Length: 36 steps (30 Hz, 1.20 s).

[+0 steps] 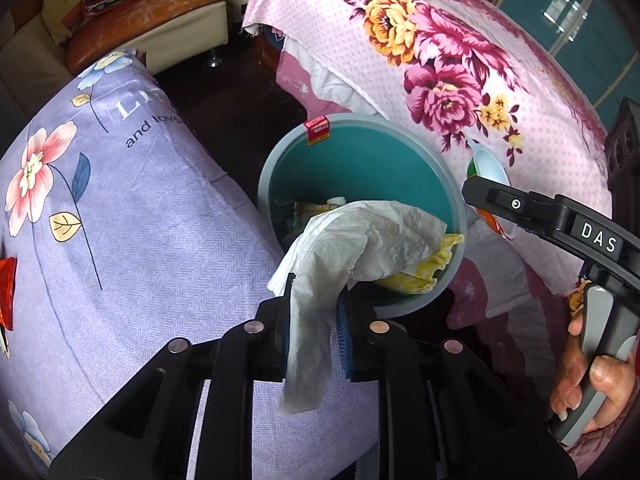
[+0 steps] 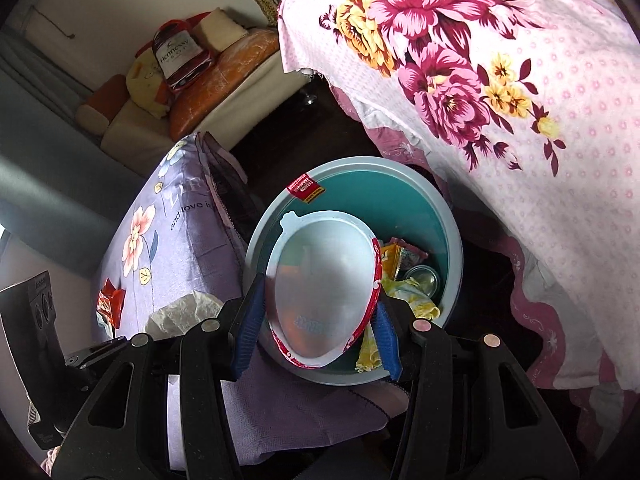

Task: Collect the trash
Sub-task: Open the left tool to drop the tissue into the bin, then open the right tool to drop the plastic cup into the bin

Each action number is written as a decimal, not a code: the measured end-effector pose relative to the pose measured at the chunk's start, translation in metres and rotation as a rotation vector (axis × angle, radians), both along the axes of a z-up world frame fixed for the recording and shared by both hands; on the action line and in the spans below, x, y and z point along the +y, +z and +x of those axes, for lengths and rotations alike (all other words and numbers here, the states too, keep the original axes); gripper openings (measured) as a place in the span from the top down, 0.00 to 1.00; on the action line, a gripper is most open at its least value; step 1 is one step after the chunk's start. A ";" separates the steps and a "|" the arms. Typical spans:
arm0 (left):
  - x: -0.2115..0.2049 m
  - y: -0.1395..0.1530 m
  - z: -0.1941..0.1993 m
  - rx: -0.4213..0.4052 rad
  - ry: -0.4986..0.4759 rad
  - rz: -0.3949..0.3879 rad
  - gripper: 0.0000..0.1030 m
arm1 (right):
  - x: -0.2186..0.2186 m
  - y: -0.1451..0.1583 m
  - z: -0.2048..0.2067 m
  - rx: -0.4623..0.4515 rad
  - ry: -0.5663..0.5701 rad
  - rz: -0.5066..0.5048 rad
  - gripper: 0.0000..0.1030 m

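A round teal bin (image 1: pixel 356 172) with a grey rim stands on the dark floor between two cloth-covered surfaces; it also shows in the right wrist view (image 2: pixel 424 216). Wrappers and a yellow cloth (image 1: pixel 424 268) lie inside. My left gripper (image 1: pixel 314 308) is shut on a crumpled white tissue (image 1: pixel 360 240) that hangs over the bin's near rim. My right gripper (image 2: pixel 320 312) is shut on a white round foil lid with a red edge (image 2: pixel 324 280), held over the bin's near left rim. The tissue also shows at the left of the right wrist view (image 2: pixel 180 312).
A lilac flowered cloth (image 1: pixel 120 220) covers the surface on the left, with a red wrapper (image 2: pixel 110 304) on it. A pink flowered cloth (image 1: pixel 460 60) covers the surface on the right. A sofa with cushions (image 1: pixel 152 12) stands at the back.
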<state>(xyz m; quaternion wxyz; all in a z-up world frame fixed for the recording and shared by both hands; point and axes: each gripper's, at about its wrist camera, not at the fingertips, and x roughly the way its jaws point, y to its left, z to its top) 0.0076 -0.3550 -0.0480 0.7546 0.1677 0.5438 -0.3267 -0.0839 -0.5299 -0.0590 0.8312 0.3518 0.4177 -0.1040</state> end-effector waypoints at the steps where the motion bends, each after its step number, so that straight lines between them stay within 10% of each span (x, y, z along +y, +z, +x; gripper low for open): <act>1: -0.002 -0.002 -0.001 -0.009 0.000 0.009 0.60 | -0.002 -0.001 -0.001 0.001 -0.002 0.004 0.54; 3: -0.004 -0.003 -0.003 -0.038 0.009 0.018 0.30 | -0.004 -0.004 -0.001 0.005 -0.004 0.009 0.54; 11: 0.007 -0.014 0.006 -0.002 0.053 0.031 0.17 | -0.003 -0.014 0.003 0.021 0.009 0.025 0.54; 36: 0.033 -0.015 0.012 0.012 0.098 0.003 0.11 | 0.019 -0.017 0.032 0.068 0.066 -0.003 0.54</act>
